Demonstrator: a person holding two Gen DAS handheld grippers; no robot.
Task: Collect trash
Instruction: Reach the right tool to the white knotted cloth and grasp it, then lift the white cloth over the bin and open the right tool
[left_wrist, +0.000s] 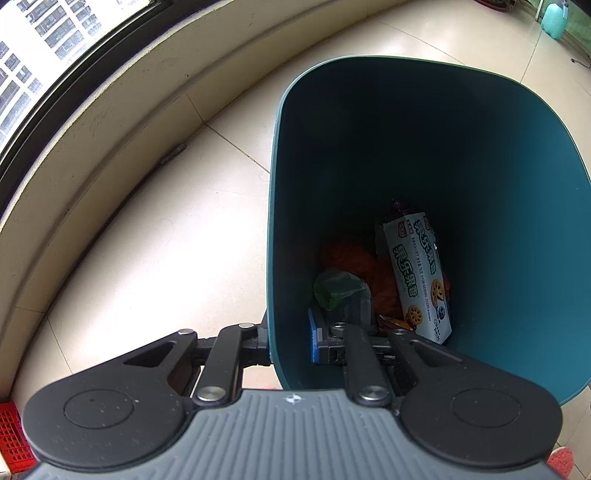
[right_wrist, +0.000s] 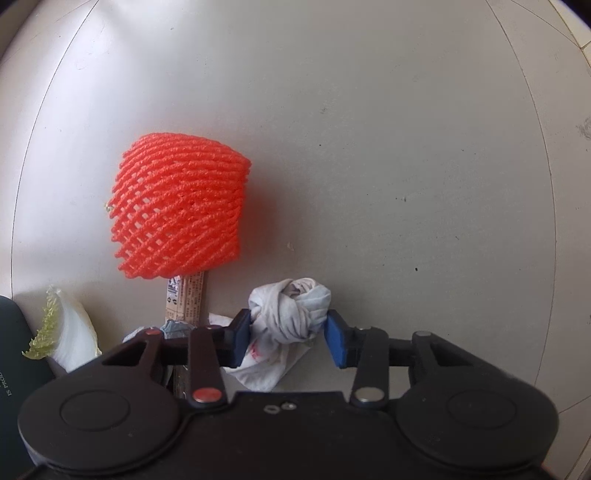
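A glossy cream tiled floor (left_wrist: 147, 258) filled the left wrist view, with a low cream ledge (left_wrist: 110, 122) under a dark-framed window (left_wrist: 44, 62) curving along its far left side. On that floor stood a tall teal plastic waste bin (left_wrist: 480, 184), open at the top. The left hand-held gripper (left_wrist: 290, 345) was clamped on the bin's near wall, one finger outside and one blue-padded finger inside, the jaws drawn almost together on the thin plastic.

At the bottom of the bin lay a white biscuit packet with green lettering (left_wrist: 419, 273), leaning to the right, an orange crumpled wrapper (left_wrist: 354, 262) to its left, and a green crumpled bag (left_wrist: 338, 288) nearest the gripper.

In the right wrist view, a bright red foam fruit net (right_wrist: 181, 206) sat on the pale grey floor tile (right_wrist: 369, 129), left of centre. A pale cabbage leaf with a frilled green edge (right_wrist: 66, 332) lay at the near left, and a narrow brown printed wrapper strip (right_wrist: 186, 295) stuck out from beneath the net.

The right hand-held gripper (right_wrist: 288, 334) pointed straight down over a crumpled white tissue wad (right_wrist: 291, 310) lying on the floor to the right of the strip. Its blue pads touched the wad on either side at a middling width, pinching it between them.
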